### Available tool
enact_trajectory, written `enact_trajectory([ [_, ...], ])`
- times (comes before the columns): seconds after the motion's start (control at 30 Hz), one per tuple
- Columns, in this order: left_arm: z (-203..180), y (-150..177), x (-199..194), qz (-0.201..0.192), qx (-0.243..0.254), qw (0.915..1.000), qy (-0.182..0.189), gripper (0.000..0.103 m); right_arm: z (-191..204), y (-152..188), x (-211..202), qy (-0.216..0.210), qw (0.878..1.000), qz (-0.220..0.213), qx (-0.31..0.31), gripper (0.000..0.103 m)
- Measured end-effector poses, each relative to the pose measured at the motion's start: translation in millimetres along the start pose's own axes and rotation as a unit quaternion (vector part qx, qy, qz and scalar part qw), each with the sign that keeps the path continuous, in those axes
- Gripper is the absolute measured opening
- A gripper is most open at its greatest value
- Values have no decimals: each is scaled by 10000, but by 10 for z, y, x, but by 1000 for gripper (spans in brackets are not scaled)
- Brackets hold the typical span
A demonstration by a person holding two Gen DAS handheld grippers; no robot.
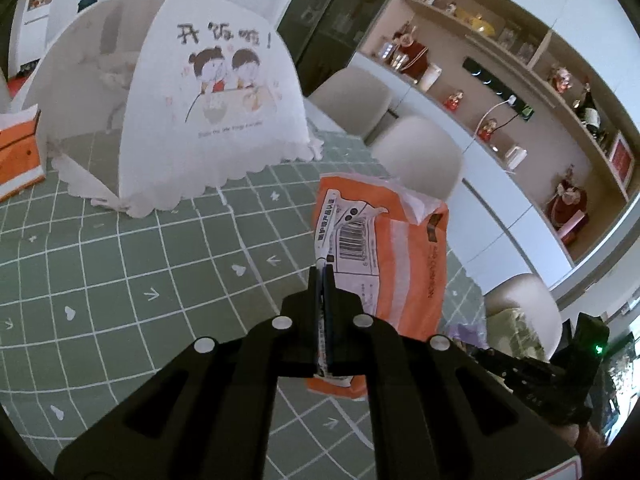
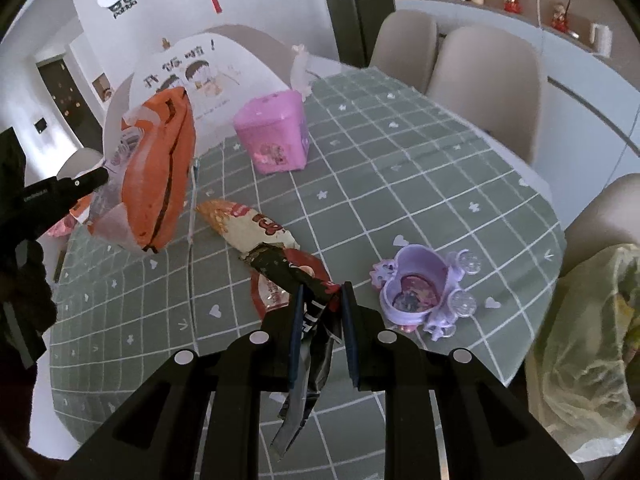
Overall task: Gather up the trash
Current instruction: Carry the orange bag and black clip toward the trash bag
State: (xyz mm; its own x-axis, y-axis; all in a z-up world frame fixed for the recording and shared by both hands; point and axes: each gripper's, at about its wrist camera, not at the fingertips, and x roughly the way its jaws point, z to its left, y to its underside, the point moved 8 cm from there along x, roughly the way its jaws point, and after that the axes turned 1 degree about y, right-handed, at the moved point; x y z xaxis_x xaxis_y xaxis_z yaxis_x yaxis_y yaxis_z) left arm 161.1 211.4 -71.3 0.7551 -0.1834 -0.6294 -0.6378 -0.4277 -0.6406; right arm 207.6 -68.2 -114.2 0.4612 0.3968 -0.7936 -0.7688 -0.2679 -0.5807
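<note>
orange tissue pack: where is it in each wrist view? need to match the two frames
Left wrist: orange tissue pack centre-right, barcode side up, its near edge pinched in the shut left gripper.
Right wrist: same pack upper left, hanging above the table from the left gripper that enters from the left edge.
Shared landmark: white cartoon food cover behind it.

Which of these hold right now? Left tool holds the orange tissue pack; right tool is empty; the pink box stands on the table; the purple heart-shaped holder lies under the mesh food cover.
1. The left tool is shut on the orange plastic tissue pack. True.
2. The right tool is empty. False: it grips a dark crumpled snack wrapper.
3. The pink plastic box stands on the green checked tablecloth. True.
4. The purple heart-shaped holder lies under the white mesh food cover. False: it sits in the open on the cloth.
</note>
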Motion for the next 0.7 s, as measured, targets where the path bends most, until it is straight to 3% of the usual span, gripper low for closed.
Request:
enact_trajectory([
  [0.27, -562, 49, -13, 138, 374, 9983, 420, 2, -208, -95, -534, 385, 9980, -510, 33, 19],
  [0.7, -2001, 190, 348, 285, 955, 9897, 1023, 2, -1340, -191, -1439, 973, 9872, -1221, 327, 19],
])
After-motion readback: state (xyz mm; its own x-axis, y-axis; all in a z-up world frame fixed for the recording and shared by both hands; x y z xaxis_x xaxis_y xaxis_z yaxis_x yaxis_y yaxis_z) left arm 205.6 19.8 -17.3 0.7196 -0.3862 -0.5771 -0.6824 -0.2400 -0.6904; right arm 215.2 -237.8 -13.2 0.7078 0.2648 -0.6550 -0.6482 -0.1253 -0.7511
